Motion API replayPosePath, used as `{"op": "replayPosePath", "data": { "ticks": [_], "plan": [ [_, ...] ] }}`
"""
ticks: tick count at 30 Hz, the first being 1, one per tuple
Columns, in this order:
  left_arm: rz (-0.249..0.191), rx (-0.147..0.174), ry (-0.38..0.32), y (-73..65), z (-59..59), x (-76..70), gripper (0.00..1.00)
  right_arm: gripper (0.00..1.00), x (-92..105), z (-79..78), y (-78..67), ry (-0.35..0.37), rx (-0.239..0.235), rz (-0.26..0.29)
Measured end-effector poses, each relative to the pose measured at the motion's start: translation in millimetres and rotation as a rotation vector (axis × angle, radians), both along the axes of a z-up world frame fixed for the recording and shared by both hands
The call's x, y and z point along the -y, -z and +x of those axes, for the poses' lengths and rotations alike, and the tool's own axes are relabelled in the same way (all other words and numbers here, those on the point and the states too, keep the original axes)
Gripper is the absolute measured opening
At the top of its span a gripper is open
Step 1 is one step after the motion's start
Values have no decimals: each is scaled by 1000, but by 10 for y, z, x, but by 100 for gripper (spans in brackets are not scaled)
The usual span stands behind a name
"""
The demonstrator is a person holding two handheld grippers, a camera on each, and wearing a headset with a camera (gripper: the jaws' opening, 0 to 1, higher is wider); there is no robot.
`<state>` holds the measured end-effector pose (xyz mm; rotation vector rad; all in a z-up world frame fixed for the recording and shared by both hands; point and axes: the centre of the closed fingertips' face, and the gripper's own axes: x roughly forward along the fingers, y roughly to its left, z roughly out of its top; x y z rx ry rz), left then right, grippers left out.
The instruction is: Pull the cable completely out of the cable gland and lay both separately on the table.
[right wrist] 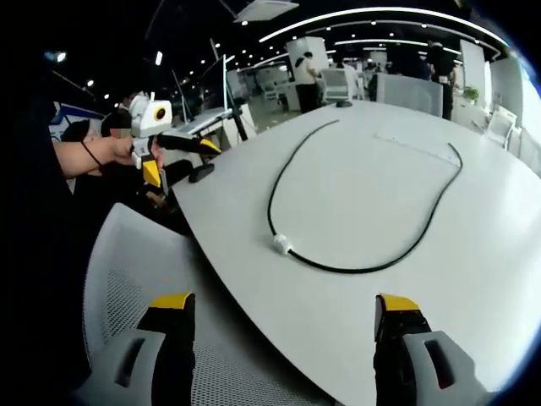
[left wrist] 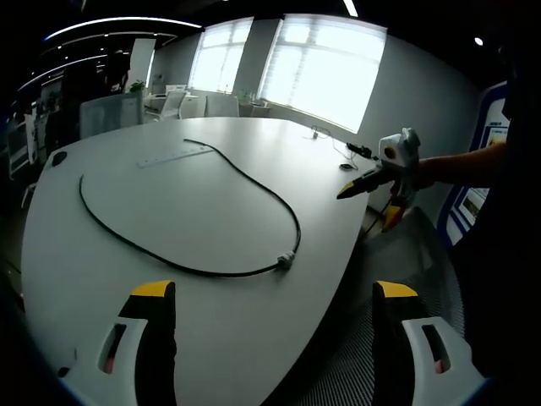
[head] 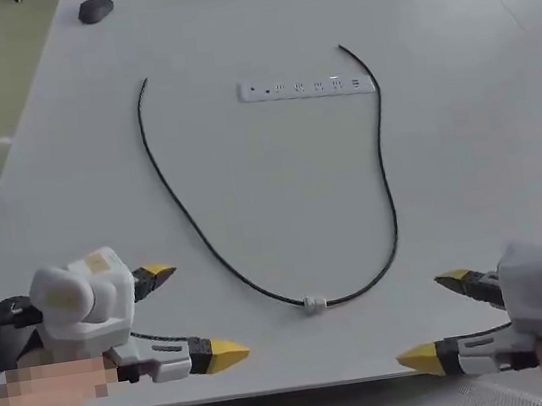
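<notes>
both the left gripper (head: pixel 193 312) and the right gripper (head: pixel 430 317) hold their jaws wide apart and empty at the near edge of the white surface (head: pixel 280 192). between them lies the cable gland (head: pixel 314 304), threaded on the black cable (head: pixel 387 177), which loops away toward a power strip (head: pixel 305 88).

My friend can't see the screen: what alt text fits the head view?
A black cable lies in a U on a white table, threaded through a white cable gland at the bend. The left claw and right claw, both open, hover near the table's front edge, touching nothing.
</notes>
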<state>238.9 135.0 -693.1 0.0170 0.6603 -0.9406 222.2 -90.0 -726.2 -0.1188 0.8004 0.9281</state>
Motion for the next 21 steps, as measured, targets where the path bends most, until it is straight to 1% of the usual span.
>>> {"op": "replayPosePath", "data": {
  "ticks": [5, 8, 11, 14, 15, 16, 17, 21],
  "plan": [
    [-1, -4, -4, 0, -2, 25, 96, 86, -38, 61, -37, -16, 14, 9],
    [4, -7, -3, 23, -24, 48, 96, 85, -67, 96, -17, -49, 24, -18],
    [4, -10, -5, 39, -40, 64, 96, 82, -130, 137, 2, -74, 28, -27],
    [2, -14, -19, 51, -40, 64, 96, 84, -194, 209, 14, -81, 41, -38],
    [2, -11, -23, 52, -36, 64, 96, 83, -215, 221, 12, -89, 39, -35],
    [3, -13, -25, 55, -38, 65, 96, 82, -245, 230, 15, -102, 36, -37],
    [2, -14, -27, 54, -42, 67, 95, 81, -276, 243, 24, -123, 40, -51],
    [-2, -6, -32, 28, -60, 81, 95, 79, -378, 298, 50, -175, 57, -79]
  ]
}}
